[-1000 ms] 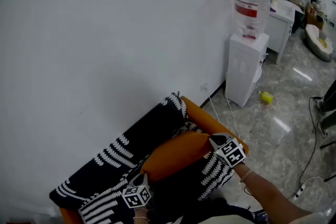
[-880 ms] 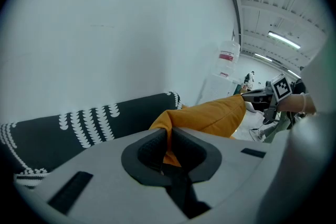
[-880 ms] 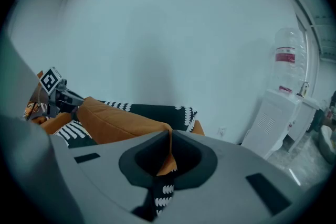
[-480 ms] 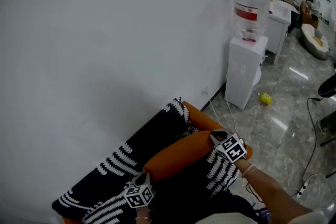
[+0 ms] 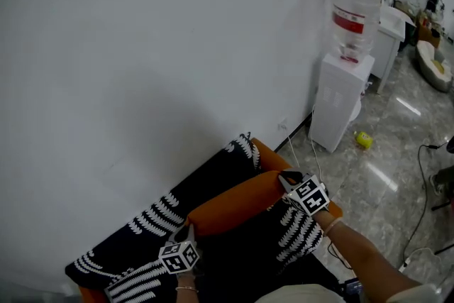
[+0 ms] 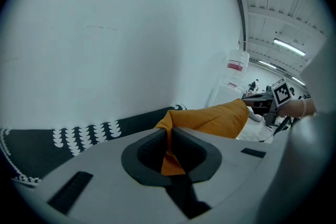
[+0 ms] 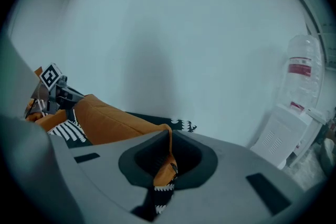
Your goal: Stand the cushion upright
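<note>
Water dispenser by white wall; yellow object nearby.

Premises present as an office or commercial lounge. Evidence noted: a bottled water dispenser against a plain white wall, a polished stone-pattern floor, an orange sofa and ceiling strip lights.

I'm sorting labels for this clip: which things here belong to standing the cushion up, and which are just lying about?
In the job: orange cushion; left gripper and right gripper, each shut on one end of it.
Just about: water dispenser; yellow object on the floor.
</note>
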`<state>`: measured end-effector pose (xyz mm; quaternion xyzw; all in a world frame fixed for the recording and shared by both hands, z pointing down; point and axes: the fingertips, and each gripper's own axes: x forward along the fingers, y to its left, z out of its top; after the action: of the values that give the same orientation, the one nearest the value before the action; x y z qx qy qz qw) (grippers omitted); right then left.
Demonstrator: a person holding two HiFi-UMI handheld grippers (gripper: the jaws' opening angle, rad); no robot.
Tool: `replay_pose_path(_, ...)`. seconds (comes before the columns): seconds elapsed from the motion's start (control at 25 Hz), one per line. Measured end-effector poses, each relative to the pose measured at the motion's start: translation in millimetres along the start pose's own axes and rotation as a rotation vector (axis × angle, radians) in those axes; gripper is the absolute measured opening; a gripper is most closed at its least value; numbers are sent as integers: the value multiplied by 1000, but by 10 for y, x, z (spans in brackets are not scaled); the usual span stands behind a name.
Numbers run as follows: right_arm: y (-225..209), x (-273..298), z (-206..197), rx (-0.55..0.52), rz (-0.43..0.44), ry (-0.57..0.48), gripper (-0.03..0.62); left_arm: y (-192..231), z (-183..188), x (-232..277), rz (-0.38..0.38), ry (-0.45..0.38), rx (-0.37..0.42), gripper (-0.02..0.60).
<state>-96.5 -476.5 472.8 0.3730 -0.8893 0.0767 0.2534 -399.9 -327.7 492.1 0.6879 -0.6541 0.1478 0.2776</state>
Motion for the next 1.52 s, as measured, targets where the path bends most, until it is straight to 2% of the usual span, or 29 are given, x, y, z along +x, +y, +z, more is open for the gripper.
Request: replay_pose_path(1.52,-579,1616,1079,-66,134,-97,44,896,1047,1147,160,-65,-162,51)
